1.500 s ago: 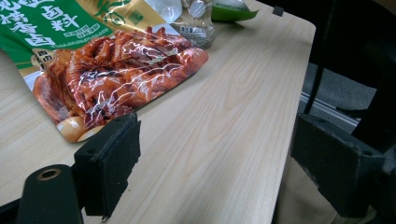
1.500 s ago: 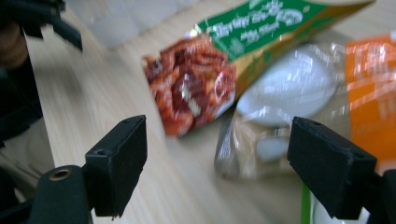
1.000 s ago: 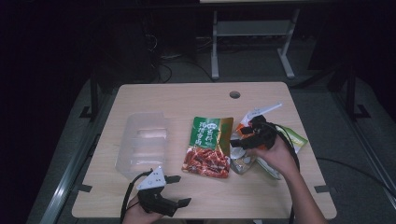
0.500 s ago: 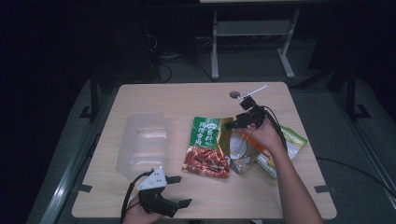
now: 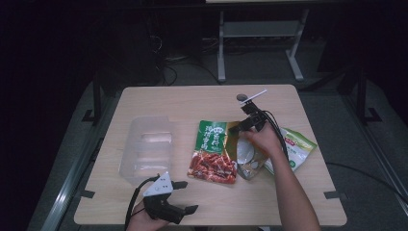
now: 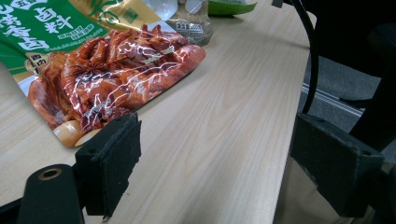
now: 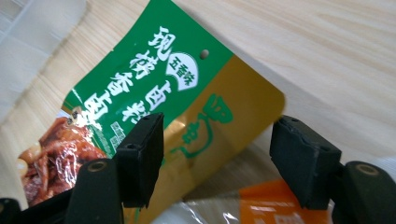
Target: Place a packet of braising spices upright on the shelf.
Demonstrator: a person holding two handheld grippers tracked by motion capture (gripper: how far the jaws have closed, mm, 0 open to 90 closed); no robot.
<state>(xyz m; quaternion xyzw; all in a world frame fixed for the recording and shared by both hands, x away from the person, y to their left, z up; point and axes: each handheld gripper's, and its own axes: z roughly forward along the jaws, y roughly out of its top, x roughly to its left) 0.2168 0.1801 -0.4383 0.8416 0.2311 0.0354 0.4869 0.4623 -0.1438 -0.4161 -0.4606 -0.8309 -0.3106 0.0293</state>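
A green and red food pouch (image 5: pixel 211 151) lies flat in the middle of the wooden table (image 5: pixel 183 103). My right gripper (image 5: pixel 240 126) hangs low over its upper right corner. In the right gripper view the gold corner of this pouch (image 7: pixel 154 84) sits between the jaws of the right gripper (image 7: pixel 217 158). They have just been closing, and the pads stand apart from it. My left gripper (image 5: pixel 187 197) rests open near the table's front edge, with bare wood between its pads (image 6: pixel 112 163) and the pouch (image 6: pixel 107 70) just beyond.
A clear plastic container (image 5: pixel 146 149) stands left of the pouch. A clear packet (image 5: pixel 248 156) and a green and white packet (image 5: pixel 296 147) lie under the right hand. A round hole (image 5: pixel 242 97) marks the far table edge. Dark floor and a metal stand lie beyond.
The right gripper has moved away from the person and to the left, sinking from above the clear packet to the green pouch's upper right corner. The left gripper has stayed put.
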